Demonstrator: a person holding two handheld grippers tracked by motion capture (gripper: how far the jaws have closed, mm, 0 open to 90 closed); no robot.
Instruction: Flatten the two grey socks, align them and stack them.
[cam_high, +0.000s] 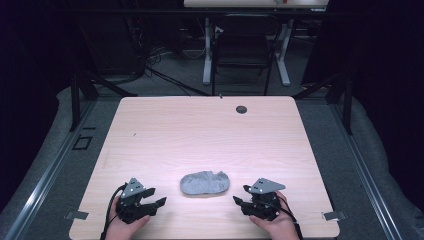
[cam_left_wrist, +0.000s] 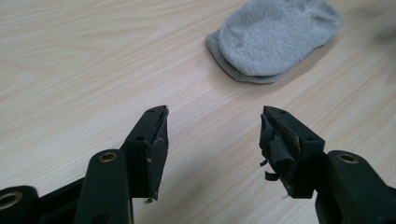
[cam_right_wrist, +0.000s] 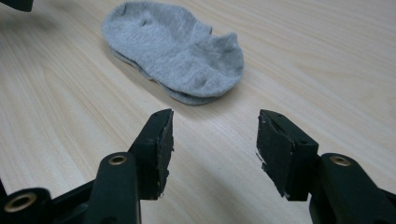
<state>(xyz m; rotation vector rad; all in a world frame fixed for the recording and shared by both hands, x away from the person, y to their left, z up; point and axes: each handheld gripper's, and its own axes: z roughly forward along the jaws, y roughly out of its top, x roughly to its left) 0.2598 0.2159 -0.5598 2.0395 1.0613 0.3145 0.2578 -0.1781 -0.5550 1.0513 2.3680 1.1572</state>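
I am working in what looks like a lab or test room. My pale wood surface (cam_high: 200, 130) stands on grey carpet (cam_high: 330, 135) inside a black metal frame (cam_high: 76, 95) hung with dark curtains. Cables (cam_high: 150, 65) trail over the floor behind, beside an office chair (cam_high: 242, 50) and a white-legged desk (cam_high: 250, 4).

High view overhead, facing forward-down; both gripper views low, close, probably opposed (shared: grey sock (cam_high: 205, 183)).
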